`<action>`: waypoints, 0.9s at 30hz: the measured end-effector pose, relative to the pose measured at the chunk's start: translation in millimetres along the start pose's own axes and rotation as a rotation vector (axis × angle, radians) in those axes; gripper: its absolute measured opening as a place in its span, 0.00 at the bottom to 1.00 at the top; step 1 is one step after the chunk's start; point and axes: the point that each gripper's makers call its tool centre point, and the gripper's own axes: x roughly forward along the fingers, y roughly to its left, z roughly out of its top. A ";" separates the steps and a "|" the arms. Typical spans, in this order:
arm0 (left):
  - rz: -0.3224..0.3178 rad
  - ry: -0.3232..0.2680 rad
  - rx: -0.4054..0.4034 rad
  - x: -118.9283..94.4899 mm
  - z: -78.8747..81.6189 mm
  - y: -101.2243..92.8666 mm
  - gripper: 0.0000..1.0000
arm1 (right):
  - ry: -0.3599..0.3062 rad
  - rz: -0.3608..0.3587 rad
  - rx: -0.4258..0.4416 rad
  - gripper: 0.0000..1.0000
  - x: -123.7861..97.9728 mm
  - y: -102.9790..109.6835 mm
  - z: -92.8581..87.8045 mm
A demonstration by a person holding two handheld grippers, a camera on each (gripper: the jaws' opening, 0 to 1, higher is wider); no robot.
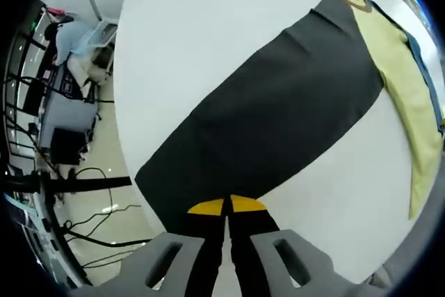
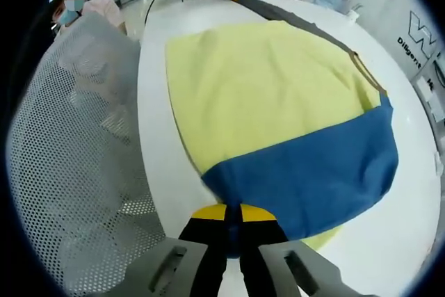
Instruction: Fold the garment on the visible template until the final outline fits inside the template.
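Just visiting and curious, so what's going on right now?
Left tongs shut on the dark template. Right tongs shut on the garment, at its blue edge. Garment flat on the white table, unfolded. Mesh chair back beside the table.

The garment (image 2: 278,109) was pale yellow with a blue band; the template (image 1: 264,123) was dark grey, the tabletop (image 1: 195,39) white, each gripper yellow-tipped.

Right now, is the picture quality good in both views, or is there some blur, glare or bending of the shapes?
Left gripper view: sharp and evenly lit, no glare on the white table; the fisheye bends the table edge and stretches the dark grey garment panel. Right gripper view: also evenly lit; the yellow and blue garment bulges like a dome from distortion; the white mesh chair back looks softer near the rim.
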 end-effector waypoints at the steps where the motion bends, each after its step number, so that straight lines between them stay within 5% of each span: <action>1: 0.001 -0.007 0.005 -1.8 -1.3 -2.0 0.07 | 0.002 0.007 0.007 0.00 0.1 -0.5 0.3; 8: -0.002 -0.170 0.019 -15.8 24.9 -10.5 0.39 | 0.012 0.030 -0.004 0.00 -1.0 0.8 0.5; 12: -0.008 -0.234 0.055 -30.8 41.4 -14.0 0.39 | -0.021 0.049 0.034 0.00 -2.0 1.0 1.2; 22: -0.021 -0.262 0.122 -46.9 32.1 -33.3 0.47 | -0.055 0.067 0.018 0.08 -2.1 8.9 1.4; 27: -0.005 -0.322 0.213 -57.9 26.5 -41.0 0.69 | -0.053 0.053 0.018 0.07 -1.4 6.5 2.1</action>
